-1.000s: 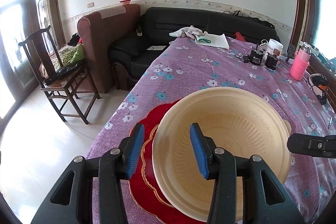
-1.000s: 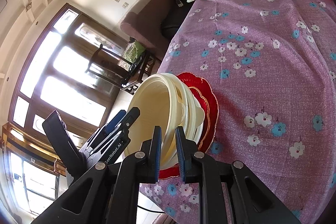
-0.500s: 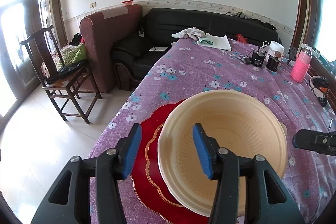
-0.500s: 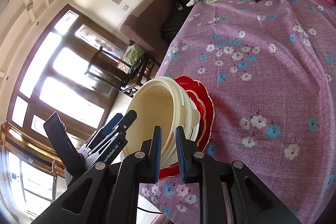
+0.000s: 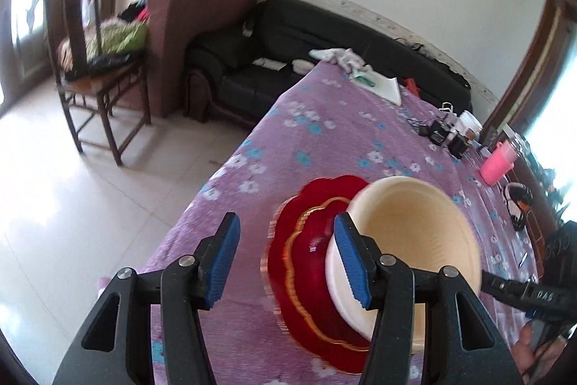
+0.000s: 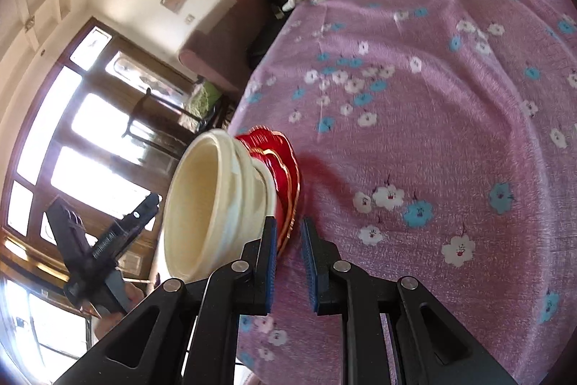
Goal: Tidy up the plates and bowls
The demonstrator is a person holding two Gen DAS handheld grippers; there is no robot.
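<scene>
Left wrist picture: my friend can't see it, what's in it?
A cream bowl sits on red plates on a purple flowered tablecloth. The left gripper hangs open in front, touching neither. A black sofa stands behind.

Both handheld grippers are matte black plastic frames with triangular cut-outs and round silver screws at the pivots. The left gripper (image 5: 286,260) and the right gripper (image 6: 289,264) carry ribbed blue pads on their fingers (image 5: 223,258). White lettering marks one black arm.
</scene>
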